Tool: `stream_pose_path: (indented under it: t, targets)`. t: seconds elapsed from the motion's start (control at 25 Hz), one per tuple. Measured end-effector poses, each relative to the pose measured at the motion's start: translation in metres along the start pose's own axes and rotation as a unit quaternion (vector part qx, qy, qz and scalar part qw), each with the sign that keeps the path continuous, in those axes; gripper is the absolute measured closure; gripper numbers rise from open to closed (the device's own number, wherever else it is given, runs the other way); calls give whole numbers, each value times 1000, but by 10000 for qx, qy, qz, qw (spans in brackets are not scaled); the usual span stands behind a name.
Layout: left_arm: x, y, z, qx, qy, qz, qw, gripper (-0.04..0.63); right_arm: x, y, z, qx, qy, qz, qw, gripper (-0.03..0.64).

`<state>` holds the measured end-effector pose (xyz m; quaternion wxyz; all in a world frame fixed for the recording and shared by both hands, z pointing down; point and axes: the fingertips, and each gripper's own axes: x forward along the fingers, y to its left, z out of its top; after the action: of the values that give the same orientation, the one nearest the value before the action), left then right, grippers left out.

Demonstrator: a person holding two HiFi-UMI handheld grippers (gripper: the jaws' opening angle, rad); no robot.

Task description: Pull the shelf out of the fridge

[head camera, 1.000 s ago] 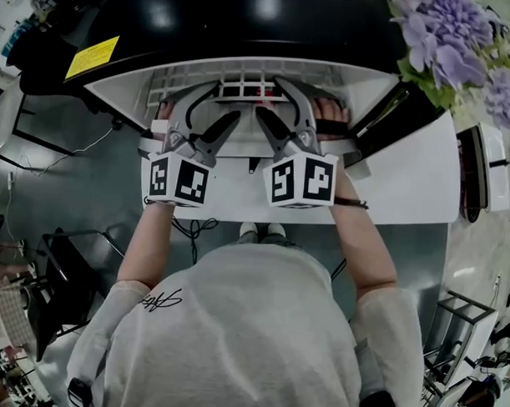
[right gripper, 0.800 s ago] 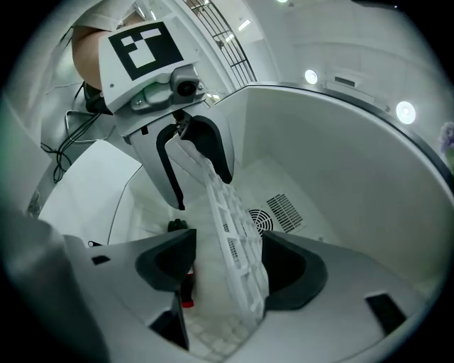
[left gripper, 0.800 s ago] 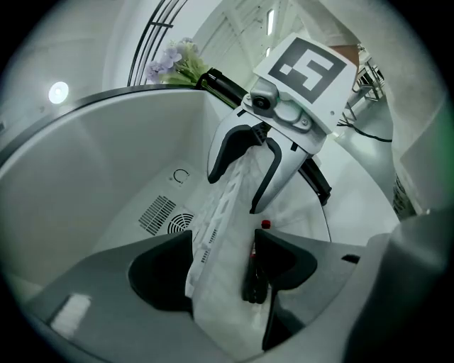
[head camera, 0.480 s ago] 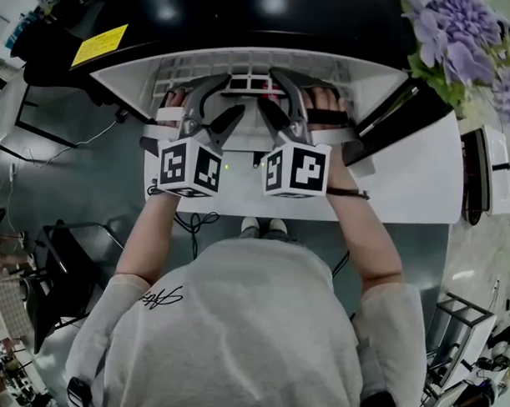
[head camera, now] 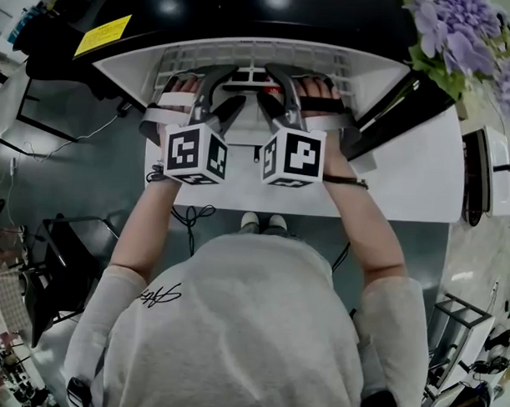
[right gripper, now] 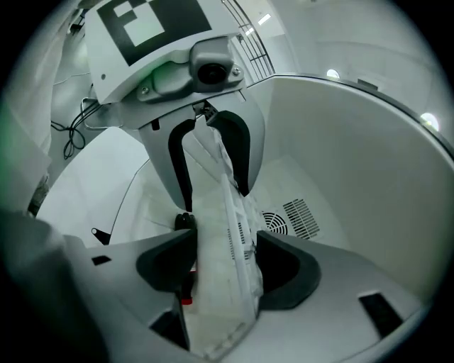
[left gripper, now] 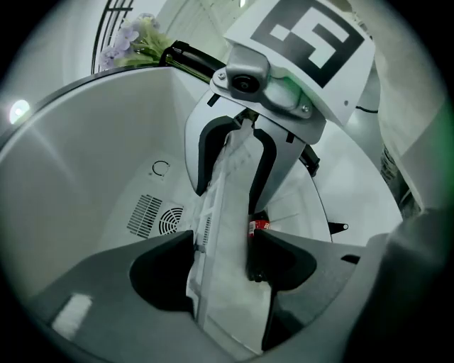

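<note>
Both grippers have slid up the head view, closer into the fridge (head camera: 126, 69). The left gripper (head camera: 221, 93) and right gripper (head camera: 275, 95) each have their jaws pinched on the front edge of the shelf (left gripper: 223, 213). The grip is made, but the shelf looks mostly inside, so the real pull is still ahead.

purple flowers (head camera: 461, 30) at upper right, black cable (head camera: 192, 218) lower down

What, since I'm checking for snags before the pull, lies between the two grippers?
Only the shelf, its front edge bare from the left gripper to the right gripper, both shut on it; both gripper views show this.
</note>
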<state>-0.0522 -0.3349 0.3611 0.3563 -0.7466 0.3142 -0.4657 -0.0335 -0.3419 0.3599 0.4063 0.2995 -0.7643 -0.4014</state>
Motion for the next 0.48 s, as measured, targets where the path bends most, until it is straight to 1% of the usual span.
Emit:
stream_pose_path:
  t: [0.12, 0.2, 0.36, 0.48]
  targets:
    - [4, 1, 0, 139, 39, 36, 9999, 324, 1, 0, -1, -110, 14, -18, 9999, 353]
    - [6, 1, 1, 209, 22, 99, 9997, 324, 2, -2, 0, -199, 33, -41, 9998, 367]
    - [13, 1, 4, 508, 43, 118, 9986, 330, 2, -10, 0, -347, 60, -156, 9993, 442]
    - [14, 5, 5, 635, 58, 201, 9978, 374, 2, -13, 2, -533, 95, -206, 9983, 468]
